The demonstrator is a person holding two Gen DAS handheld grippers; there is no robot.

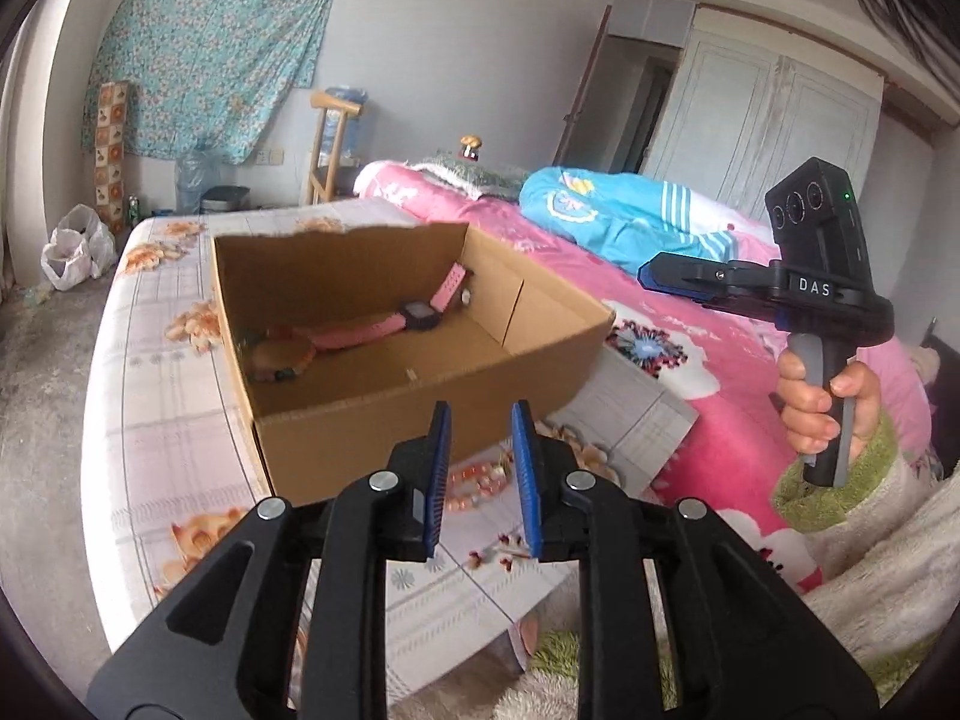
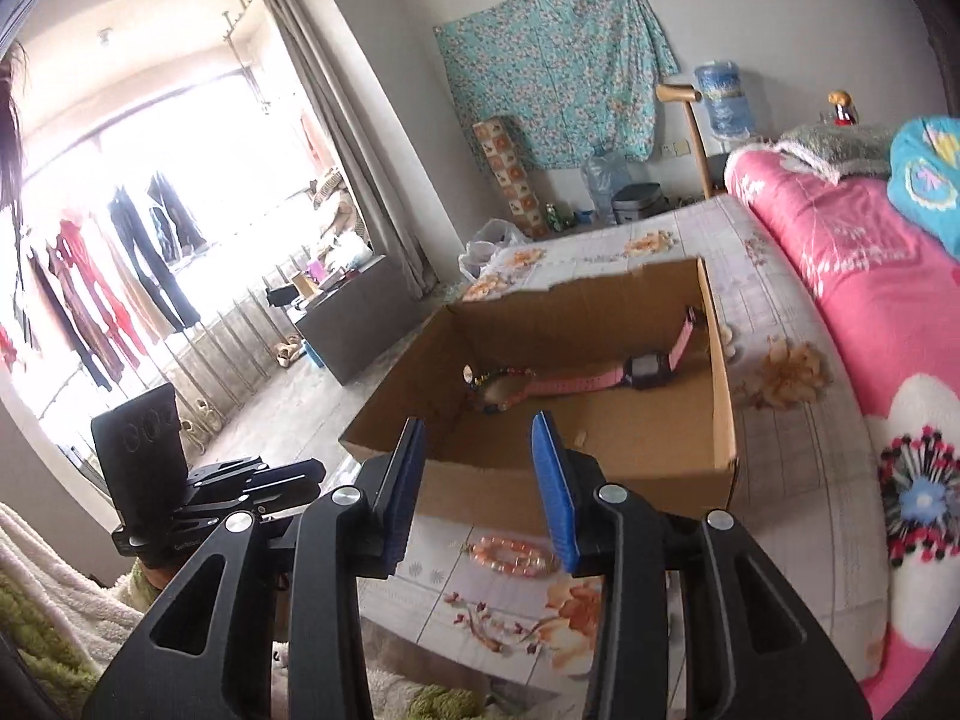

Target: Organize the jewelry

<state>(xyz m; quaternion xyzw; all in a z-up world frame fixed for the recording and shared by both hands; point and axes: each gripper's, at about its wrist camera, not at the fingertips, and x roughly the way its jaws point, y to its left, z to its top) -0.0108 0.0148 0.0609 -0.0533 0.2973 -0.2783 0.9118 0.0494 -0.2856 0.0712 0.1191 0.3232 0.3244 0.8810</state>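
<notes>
An open cardboard box [image 1: 420, 414] [image 2: 717, 396] sits on the bed. Inside lie a pink watch [image 1: 384, 324] [image 2: 600, 375] and a multicoloured bead bracelet [image 1: 282, 360] [image 2: 498, 387]. A pink bead bracelet [image 1: 477, 486] [image 2: 515, 555] lies on the sheet just in front of the box. My left gripper [image 1: 482, 420] is open and empty above that bracelet. My right gripper [image 2: 480, 426] is open and empty, above the bracelet and the box's near wall. The right gripper also shows in the left wrist view [image 1: 654, 273], held in a hand.
The bed has a floral sheet [image 1: 150, 396] [image 2: 792, 480] and a pink quilt [image 1: 708, 420] [image 2: 870, 312] on the right with blue clothing [image 1: 618, 216] on it. A fluffy sleeve [image 1: 870, 540] is at the right. The bed's left edge drops to the floor [image 1: 42, 408].
</notes>
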